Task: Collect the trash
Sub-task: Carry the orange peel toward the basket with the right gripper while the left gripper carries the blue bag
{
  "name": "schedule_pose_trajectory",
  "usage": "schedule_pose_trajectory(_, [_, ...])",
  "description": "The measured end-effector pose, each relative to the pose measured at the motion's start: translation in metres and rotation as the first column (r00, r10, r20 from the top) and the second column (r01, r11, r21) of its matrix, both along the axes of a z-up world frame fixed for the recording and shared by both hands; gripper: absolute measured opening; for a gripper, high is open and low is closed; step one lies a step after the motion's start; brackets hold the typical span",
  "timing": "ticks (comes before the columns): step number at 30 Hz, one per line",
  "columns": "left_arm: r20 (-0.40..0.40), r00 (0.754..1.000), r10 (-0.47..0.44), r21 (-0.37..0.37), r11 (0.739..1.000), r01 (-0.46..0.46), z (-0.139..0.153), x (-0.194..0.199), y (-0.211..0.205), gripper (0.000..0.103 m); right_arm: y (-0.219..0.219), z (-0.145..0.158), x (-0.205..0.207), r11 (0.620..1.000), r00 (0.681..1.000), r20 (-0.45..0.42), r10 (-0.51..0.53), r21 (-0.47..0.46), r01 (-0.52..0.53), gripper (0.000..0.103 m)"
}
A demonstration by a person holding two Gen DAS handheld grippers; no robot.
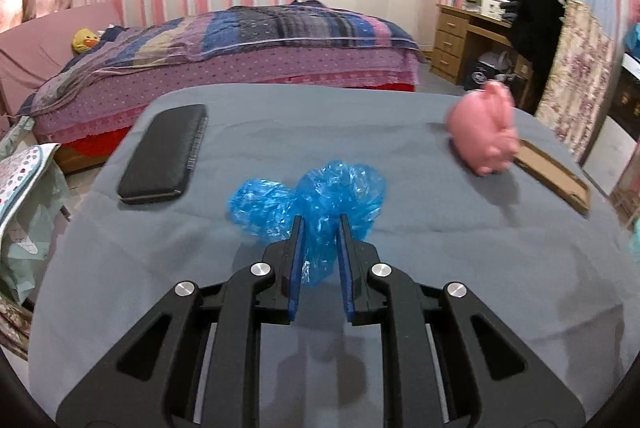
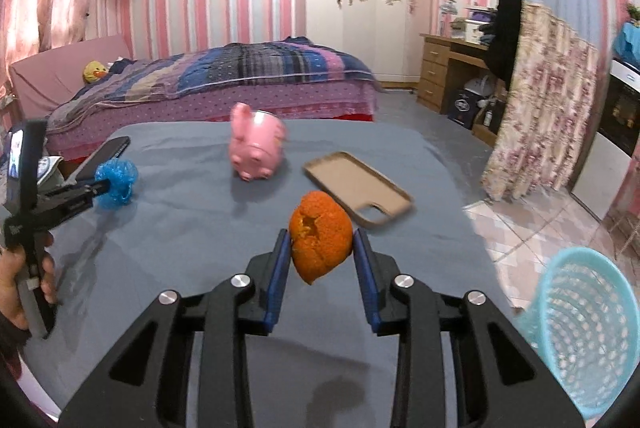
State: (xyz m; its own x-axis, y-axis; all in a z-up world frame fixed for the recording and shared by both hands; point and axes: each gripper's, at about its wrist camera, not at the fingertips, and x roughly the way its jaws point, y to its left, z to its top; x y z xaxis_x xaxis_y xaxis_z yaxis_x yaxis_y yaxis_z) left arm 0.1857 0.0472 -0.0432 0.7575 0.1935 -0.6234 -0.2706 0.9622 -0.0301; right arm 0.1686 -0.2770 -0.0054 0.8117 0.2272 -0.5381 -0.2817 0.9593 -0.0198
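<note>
Closest to the lens in the right wrist view was the right gripper [image 2: 321,242], jaws partly closed and pinching a torn orange citrus peel [image 2: 321,235] between the blue pads, so that one was already up off the grey cloth-covered table [image 2: 192,228]. Same deal on the other side: the left gripper [image 1: 320,228] had its jaws squeezed nearly shut on a crumpled blue plastic film wad [image 1: 316,202], most of the wad bulging out ahead of the tips and a bit to their left.

What matters for the next move, I'd say, is the light blue mesh plastic basket [image 2: 580,332]. It sat low and off to the right of the right jaws, past the table edge, apparently on the floor, though the fisheye warps that corner so I wouldn't swear to it. That made the right hand clearly the nearer one, and the peel should probably go in first, with a swing right and down. The left hand would have to cross the whole table.

Ahead of the jaws and not trash: a pink pig-shaped toy [image 2: 256,156], a tan phone case [image 2: 356,188] and a black flat phone-like slab [image 1: 164,154].
</note>
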Motion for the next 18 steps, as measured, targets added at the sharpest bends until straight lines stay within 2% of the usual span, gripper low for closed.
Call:
schedule_pose_trajectory(3, [0.004, 0.999, -0.043, 0.0, 0.999, 0.043, 0.006, -0.004, -0.024, 0.015, -0.026, -0.002, -0.008, 1.0, 1.0, 0.01, -0.027, -0.005, 0.027, 0.033])
schedule_pose_trajectory(10, [0.034, 0.992, -0.126, 0.038, 0.992, 0.124, 0.021, -0.013, -0.072, 0.015, -0.065, -0.009, -0.01, 0.996, 0.997, 0.028, -0.071, 0.047, 0.07, 0.033])
schedule_pose_trajectory(18, [0.021, 0.988, -0.153, 0.049, 0.987, 0.152, 0.022, -0.015, -0.098, 0.015, -0.081, -0.015, -0.005, 0.993, 0.996, 0.023, -0.082, 0.086, 0.079, 0.033])
